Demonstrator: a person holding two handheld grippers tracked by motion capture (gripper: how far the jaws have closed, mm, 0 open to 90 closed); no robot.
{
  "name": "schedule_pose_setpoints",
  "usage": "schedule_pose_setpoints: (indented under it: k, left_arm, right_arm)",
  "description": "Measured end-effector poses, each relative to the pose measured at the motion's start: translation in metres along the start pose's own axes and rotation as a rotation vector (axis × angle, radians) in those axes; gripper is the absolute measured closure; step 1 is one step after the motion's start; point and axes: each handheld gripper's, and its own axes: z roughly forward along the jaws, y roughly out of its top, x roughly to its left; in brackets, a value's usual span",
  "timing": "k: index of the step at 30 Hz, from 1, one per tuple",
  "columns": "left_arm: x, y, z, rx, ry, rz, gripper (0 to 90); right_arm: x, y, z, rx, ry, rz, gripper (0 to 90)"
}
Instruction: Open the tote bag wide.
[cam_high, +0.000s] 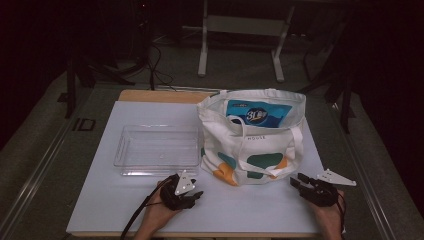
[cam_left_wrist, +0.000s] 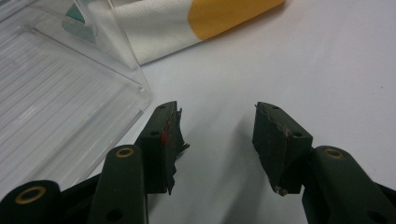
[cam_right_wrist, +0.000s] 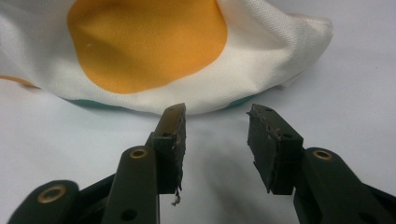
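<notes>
A white cloth tote bag (cam_high: 252, 145) with orange and teal patches stands on the white table top (cam_high: 150, 205), with a blue packet (cam_high: 257, 114) sticking up inside it. A clear plastic tray (cam_high: 157, 149) lies to its left. My left gripper (cam_high: 196, 196) rests near the front edge, just in front of the tray and left of the bag; its jaws are open over bare table (cam_left_wrist: 217, 126). My right gripper (cam_high: 298, 181) sits by the bag's front right corner, open with nothing between its jaws (cam_right_wrist: 216, 119), pointing at the bag's orange patch (cam_right_wrist: 144, 42).
The tray's corner (cam_left_wrist: 135, 88) lies just left of my left jaws. Beyond the table's far edge stand the legs of a metal frame (cam_high: 240, 45) and cables on a dark floor. Bare table lies between the two grippers.
</notes>
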Motion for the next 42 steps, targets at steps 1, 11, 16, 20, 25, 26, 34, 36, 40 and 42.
schedule_pose_setpoints:
  k: [1,11,16,20,25,26,34,36,40,42]
  left_arm:
    - [0.000,0.000,0.000,-0.001,-0.001,0.002,50.8]
    - [-0.002,0.000,-0.002,-0.025,0.000,0.016,52.4]
    - [-0.006,0.004,-0.007,-0.061,-0.052,0.005,54.9]
    - [-0.009,0.009,-0.013,-0.060,-0.077,0.015,57.6]
    - [-0.009,0.018,-0.024,-0.062,-0.102,0.021,60.3]
    - [-0.008,0.019,-0.026,-0.065,-0.104,0.023,60.6]
    - [0.003,0.035,-0.045,-0.106,-0.099,0.034,64.3]
    - [0.007,0.038,-0.048,-0.117,-0.097,0.029,64.2]
    - [0.015,0.045,-0.055,-0.143,-0.081,0.018,64.2]
    - [0.018,0.050,-0.059,-0.155,-0.072,0.016,63.8]
  right_arm:
    - [0.000,0.000,0.000,-0.002,0.003,0.001,56.6]
    - [-0.001,0.000,0.000,-0.004,0.008,0.006,57.0]
    - [0.000,0.000,-0.001,-0.010,0.002,0.001,59.4]
    - [0.002,0.004,-0.004,-0.014,0.002,-0.011,61.8]
    - [0.006,0.012,-0.010,-0.035,0.014,-0.028,62.8]
    - [0.007,0.015,-0.011,-0.037,0.012,-0.033,63.1]
    - [0.004,0.028,-0.011,-0.033,-0.008,-0.049,66.0]
    - [0.004,0.032,-0.009,-0.038,-0.002,-0.044,66.0]
    - [0.004,0.041,-0.007,-0.031,-0.020,-0.059,66.0]
    - [0.002,0.046,-0.007,-0.040,-0.025,-0.058,66.0]
